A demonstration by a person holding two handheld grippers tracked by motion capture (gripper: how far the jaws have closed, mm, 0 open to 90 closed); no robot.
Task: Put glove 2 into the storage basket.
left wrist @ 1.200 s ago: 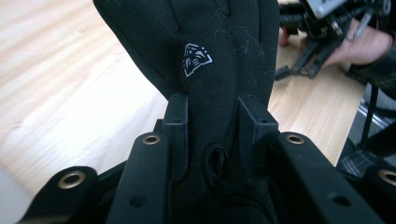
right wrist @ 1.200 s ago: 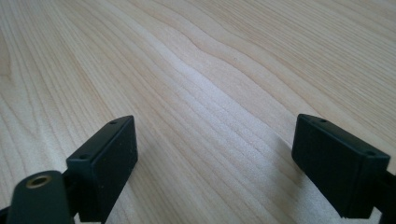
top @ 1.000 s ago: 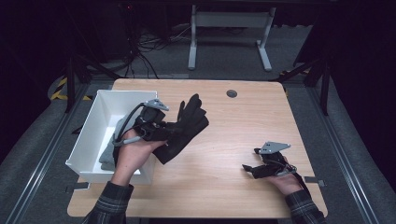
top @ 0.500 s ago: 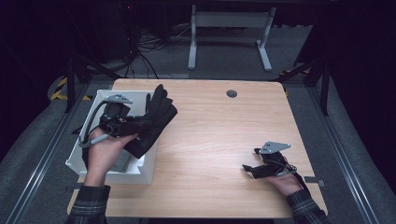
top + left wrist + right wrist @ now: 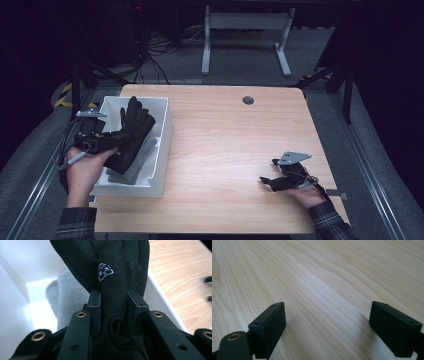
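Observation:
A black glove (image 5: pixel 131 127) with a small white logo (image 5: pixel 105 271) hangs over the white bin (image 5: pixel 165 145) at the table's left edge. My left gripper (image 5: pixel 107 142) is shut on the glove's cuff end, and its jaws pinch the fabric (image 5: pixel 113 302) from both sides. Below the glove, a pale grey soft item (image 5: pixel 62 297) lies inside the bin. My right gripper (image 5: pixel 267 181) rests low over the wooden table (image 5: pixel 225 140) near the front right. It is open, with bare wood between its fingers (image 5: pixel 327 322).
A round dark grommet (image 5: pixel 248 100) sits in the tabletop near the far edge. Behind the table stand a white desk frame (image 5: pixel 245 40) and floor cables (image 5: pixel 155 50). A metal rail (image 5: pixel 370 170) runs along the table's right side.
My left gripper has carried the black glove leftward from the tabletop to above the white bin. The right gripper has stayed in place.

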